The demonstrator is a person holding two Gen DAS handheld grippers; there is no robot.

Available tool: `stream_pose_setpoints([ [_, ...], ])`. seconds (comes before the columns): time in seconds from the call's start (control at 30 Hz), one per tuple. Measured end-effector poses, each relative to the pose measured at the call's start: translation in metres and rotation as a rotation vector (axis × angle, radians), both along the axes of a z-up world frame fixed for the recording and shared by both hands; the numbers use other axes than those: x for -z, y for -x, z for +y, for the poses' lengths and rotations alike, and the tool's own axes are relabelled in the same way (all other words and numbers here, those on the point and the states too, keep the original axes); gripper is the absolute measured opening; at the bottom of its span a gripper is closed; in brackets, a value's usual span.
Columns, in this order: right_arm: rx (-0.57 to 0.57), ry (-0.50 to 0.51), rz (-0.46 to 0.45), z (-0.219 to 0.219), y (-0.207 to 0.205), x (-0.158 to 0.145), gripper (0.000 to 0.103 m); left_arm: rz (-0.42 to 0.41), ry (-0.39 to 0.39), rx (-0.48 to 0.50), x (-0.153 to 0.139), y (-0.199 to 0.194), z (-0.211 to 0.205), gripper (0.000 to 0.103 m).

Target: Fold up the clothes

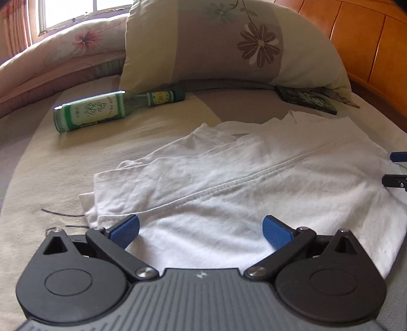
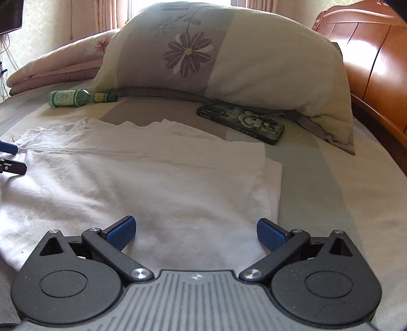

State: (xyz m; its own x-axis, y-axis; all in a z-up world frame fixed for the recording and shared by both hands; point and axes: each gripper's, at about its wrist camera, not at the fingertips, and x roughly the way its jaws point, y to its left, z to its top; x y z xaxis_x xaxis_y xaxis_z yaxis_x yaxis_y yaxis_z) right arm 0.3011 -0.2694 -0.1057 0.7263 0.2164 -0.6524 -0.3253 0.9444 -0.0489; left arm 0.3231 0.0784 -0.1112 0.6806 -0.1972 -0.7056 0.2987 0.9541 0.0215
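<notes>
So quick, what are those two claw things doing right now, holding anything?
Left gripper: open, holding nothing, over the white garment.
Right gripper: open, holding nothing, over the same garment.

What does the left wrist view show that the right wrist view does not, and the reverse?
Only the left wrist view shows the window and loose dark threads on the sheet. Only the right wrist view shows the whole phone case and a dark screen on the wall. Both show the white garment, green bottle, flowered pillow, and both open hand-held grippers: left, right.
</notes>
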Motion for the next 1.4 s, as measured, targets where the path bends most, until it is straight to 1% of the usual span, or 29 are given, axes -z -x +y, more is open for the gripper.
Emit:
stream_pose_setpoints([
  [0.07, -0.054, 0.025, -0.042, 0.006, 0.016, -0.007, 0.103, -0.025, -0.038, 0.036, 0.001, 0.018, -0.009, 0.102],
  [0.1, -0.071, 0.047, -0.047, 0.01, 0.02, -0.006, 0.103, -0.037, -0.057, 0.053, 0.001, 0.027, -0.014, 0.102],
  [0.2, -0.113, 0.119, -0.052, 0.022, 0.029, 0.002, 0.103, -0.075, -0.114, 0.107, 0.003, 0.053, -0.027, 0.102],
  [0.23, -0.12, 0.13, -0.037, 0.023, 0.031, 0.006, 0.103, -0.087, -0.133, 0.125, 0.003, 0.062, -0.032, 0.102],
  [0.3, -0.116, 0.116, -0.027, 0.018, 0.037, 0.009, 0.103, -0.112, -0.171, 0.16, 0.004, 0.08, -0.041, 0.103],
  [0.37, -0.1, 0.094, -0.02, 0.009, 0.043, 0.005, 0.103, -0.071, -0.154, 0.14, -0.001, 0.085, -0.037, 0.102],
  [0.43, -0.102, 0.109, -0.045, 0.004, 0.053, -0.003, 0.103, -0.081, -0.163, 0.143, -0.012, 0.095, -0.037, 0.102],
  [0.47, -0.115, 0.13, -0.064, 0.004, 0.06, -0.007, 0.103, -0.106, -0.188, 0.159, -0.017, 0.102, -0.04, 0.102],
  [0.5, -0.132, 0.17, -0.086, 0.005, 0.066, -0.009, 0.103, -0.134, -0.231, 0.185, -0.02, 0.11, -0.046, 0.102],
  [0.57, -0.166, 0.27, -0.128, 0.009, 0.079, -0.011, 0.103, -0.182, -0.374, 0.253, -0.019, 0.125, -0.062, 0.102],
  [0.7, -0.193, 0.532, -0.193, 0.01, 0.1, 0.002, 0.103, -0.276, -0.731, 0.349, 0.007, 0.15, -0.081, 0.102],
  [0.73, -0.196, 0.583, -0.203, 0.009, 0.104, 0.006, 0.103, -0.3, -0.785, 0.362, 0.012, 0.154, -0.082, 0.102],
  [0.77, -0.202, 0.626, -0.208, 0.007, 0.108, 0.009, 0.103, -0.322, -0.819, 0.37, 0.016, 0.158, -0.082, 0.102],
  [0.83, -0.208, 0.66, -0.218, 0.005, 0.112, 0.013, 0.103, -0.325, -0.83, 0.362, 0.017, 0.158, -0.084, 0.102],
  [0.87, -0.208, 0.664, -0.218, 0.004, 0.112, 0.013, 0.103, -0.32, -0.834, 0.36, 0.017, 0.157, -0.086, 0.102],
  [0.93, -0.205, 0.668, -0.22, 0.008, 0.109, 0.015, 0.103, -0.335, -0.839, 0.364, 0.018, 0.153, -0.093, 0.102],
  [1.03, -0.22, 0.674, -0.243, 0.026, 0.1, 0.017, 0.103, -0.353, -0.833, 0.382, 0.018, 0.143, -0.107, 0.102],
  [1.2, -0.306, 0.63, -0.279, 0.069, 0.09, 0.015, 0.103, -0.415, -0.837, 0.434, 0.021, 0.132, -0.142, 0.102],
  [1.27, -0.332, 0.652, -0.3, 0.08, 0.088, 0.017, 0.103, -0.439, -0.858, 0.466, 0.023, 0.131, -0.153, 0.102],
  [1.33, -0.359, 0.679, -0.318, 0.085, 0.088, 0.018, 0.103, -0.447, -0.891, 0.496, 0.024, 0.131, -0.153, 0.102],
  [1.4, -0.384, 0.722, -0.331, 0.079, 0.089, 0.019, 0.103, -0.445, -0.951, 0.507, 0.025, 0.13, -0.143, 0.102],
])
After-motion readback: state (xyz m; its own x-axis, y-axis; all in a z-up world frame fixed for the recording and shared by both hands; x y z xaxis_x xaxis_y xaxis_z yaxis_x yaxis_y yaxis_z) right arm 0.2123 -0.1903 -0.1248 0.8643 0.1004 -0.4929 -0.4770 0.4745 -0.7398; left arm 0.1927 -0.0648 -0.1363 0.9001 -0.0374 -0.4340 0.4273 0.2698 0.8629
